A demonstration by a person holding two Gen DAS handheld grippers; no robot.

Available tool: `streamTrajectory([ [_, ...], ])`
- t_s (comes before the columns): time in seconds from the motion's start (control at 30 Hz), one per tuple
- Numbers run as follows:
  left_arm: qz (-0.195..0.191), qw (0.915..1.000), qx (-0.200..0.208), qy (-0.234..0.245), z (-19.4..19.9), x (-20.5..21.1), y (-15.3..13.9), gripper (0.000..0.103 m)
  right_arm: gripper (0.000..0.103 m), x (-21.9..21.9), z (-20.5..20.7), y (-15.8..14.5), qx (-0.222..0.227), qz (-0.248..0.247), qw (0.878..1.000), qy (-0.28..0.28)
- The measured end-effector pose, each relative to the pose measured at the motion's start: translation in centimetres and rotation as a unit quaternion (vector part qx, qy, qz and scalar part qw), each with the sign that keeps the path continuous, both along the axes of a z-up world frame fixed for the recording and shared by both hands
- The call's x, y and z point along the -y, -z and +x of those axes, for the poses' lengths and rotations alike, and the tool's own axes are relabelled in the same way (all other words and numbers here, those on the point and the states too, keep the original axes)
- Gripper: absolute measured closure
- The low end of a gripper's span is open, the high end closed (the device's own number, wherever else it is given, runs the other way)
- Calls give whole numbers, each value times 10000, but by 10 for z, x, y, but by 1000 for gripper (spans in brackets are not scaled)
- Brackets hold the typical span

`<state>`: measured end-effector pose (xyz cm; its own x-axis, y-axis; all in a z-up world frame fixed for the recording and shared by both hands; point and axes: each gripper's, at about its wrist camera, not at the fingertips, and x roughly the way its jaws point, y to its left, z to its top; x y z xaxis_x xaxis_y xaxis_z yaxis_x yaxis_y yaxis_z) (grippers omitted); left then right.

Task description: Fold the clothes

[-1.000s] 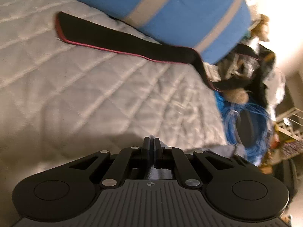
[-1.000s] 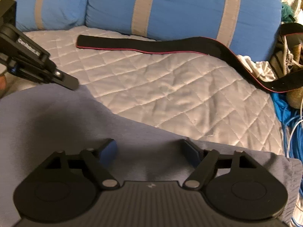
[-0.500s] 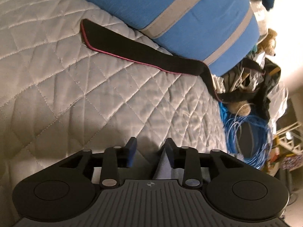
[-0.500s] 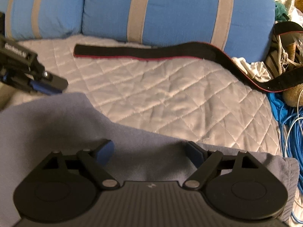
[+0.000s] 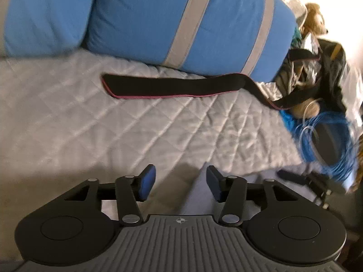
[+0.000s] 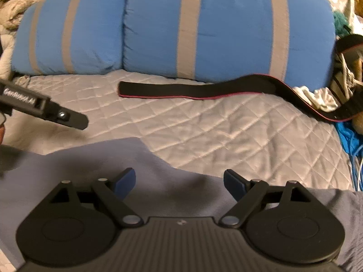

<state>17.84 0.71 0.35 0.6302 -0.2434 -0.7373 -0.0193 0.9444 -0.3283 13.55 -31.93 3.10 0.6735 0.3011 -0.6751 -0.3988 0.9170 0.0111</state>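
A grey-blue garment (image 6: 68, 170) lies spread on the quilted bedspread (image 6: 204, 131), filling the near part of the right wrist view. My right gripper (image 6: 180, 182) hovers just above it, open, with nothing between its blue pads. My left gripper (image 5: 180, 182) is above the garment's edge (image 5: 197, 195); its jaws are opening and no cloth is caught between them. In the right wrist view the left gripper (image 6: 74, 120) shows side-on at the left, clear of the cloth. The right gripper (image 5: 301, 181) appears blurred at the right of the left wrist view.
Two blue pillows with grey stripes (image 6: 226, 34) line the far side of the bed. A black strap with a red edge (image 6: 181, 89) lies in front of them. Past the bed's right edge are a coil of blue cable (image 5: 329, 140), a plush toy (image 5: 314, 20) and piled clutter.
The left gripper was shut on the garment's edge, then opened, let the cloth drop and rose, turning toward the pillows. The right gripper stayed open and lifted slightly.
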Motion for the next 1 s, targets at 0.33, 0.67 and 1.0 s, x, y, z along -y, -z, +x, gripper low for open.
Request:
streamTrajectory([
  [0.33, 1595, 9870, 191, 71, -72, -26, -20, 40, 11, -50, -21, 2, 186, -311, 9979, -543],
  [0.67, 1843, 9816, 266, 424, -105, -67, 5, 41, 11, -92, -36, 2, 276, -507, 9942, -906],
  [1.0, 2066, 9758, -153, 705, -111, -71, 22, 61, 9, -116, -48, 21, -159, -835, 9892, -1191],
])
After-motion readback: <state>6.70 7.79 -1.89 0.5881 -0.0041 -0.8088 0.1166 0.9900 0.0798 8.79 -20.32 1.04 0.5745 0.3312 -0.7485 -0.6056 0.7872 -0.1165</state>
